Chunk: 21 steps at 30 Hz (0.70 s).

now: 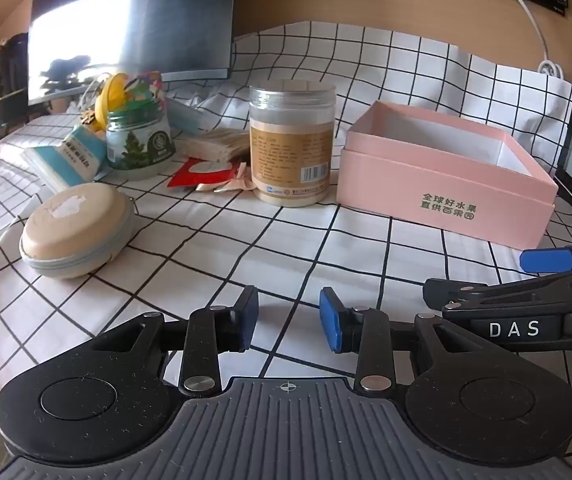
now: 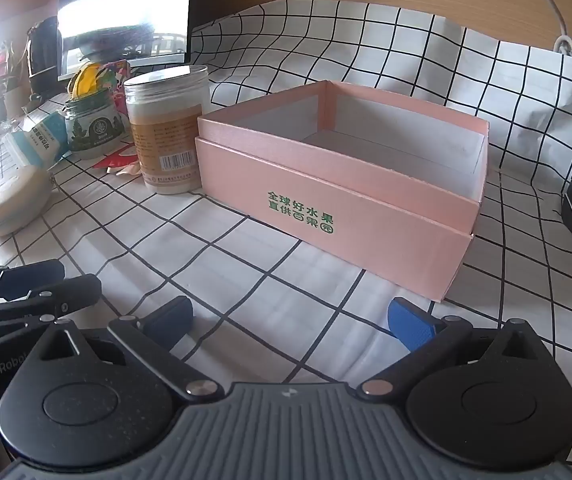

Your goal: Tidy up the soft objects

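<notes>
An open pink box stands on the checked cloth at the right, its white inside showing nothing in it; it also shows in the right wrist view. A beige round zip pouch lies at the left, seen too in the right wrist view. A blue-white tissue pack and a red sachet lie behind it. My left gripper is open and empty, low over the cloth. My right gripper is open wide and empty, in front of the box.
A tall plastic jar of cotton swabs stands beside the box. A green glass jar and loose swabs sit behind. A monitor stands at the back left. A white cable hangs on the wall.
</notes>
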### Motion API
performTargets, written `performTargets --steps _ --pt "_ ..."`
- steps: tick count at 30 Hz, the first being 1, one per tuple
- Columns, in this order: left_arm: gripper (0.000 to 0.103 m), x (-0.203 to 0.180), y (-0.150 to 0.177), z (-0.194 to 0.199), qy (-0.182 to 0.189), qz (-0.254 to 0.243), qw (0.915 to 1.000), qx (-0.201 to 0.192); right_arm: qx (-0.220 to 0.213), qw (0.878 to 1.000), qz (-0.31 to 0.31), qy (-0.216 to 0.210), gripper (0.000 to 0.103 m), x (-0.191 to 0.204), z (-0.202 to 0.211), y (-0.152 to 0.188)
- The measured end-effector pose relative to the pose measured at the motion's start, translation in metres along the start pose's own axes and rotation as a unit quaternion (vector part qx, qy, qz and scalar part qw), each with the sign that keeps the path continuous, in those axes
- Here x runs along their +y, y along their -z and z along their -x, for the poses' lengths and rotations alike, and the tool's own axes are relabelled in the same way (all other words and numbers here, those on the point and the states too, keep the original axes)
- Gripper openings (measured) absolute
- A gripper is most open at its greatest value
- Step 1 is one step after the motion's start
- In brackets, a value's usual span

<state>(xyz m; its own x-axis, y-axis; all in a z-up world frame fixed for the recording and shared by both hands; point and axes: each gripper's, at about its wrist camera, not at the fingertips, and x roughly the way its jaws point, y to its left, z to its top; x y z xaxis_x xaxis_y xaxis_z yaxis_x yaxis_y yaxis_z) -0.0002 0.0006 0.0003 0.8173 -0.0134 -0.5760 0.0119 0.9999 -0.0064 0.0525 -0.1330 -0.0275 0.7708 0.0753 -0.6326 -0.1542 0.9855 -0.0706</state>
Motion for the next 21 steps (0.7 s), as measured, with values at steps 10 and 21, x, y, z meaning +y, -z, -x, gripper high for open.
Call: performTargets --steps 10,21 --pt "0.038 0.0000 0.0000 -0.0001 -0.001 -0.001 1.0000 0.000 -0.003 1.000 0.001 0.000 0.103 0.0000 0.0001 0.0002" --pt "0.038 0.0005 0.0000 -0.0002 -0.002 -0.002 1.0000 -0.001 -0.003 1.000 0.001 0.000 0.103 0.0000 0.0000 0.0002"
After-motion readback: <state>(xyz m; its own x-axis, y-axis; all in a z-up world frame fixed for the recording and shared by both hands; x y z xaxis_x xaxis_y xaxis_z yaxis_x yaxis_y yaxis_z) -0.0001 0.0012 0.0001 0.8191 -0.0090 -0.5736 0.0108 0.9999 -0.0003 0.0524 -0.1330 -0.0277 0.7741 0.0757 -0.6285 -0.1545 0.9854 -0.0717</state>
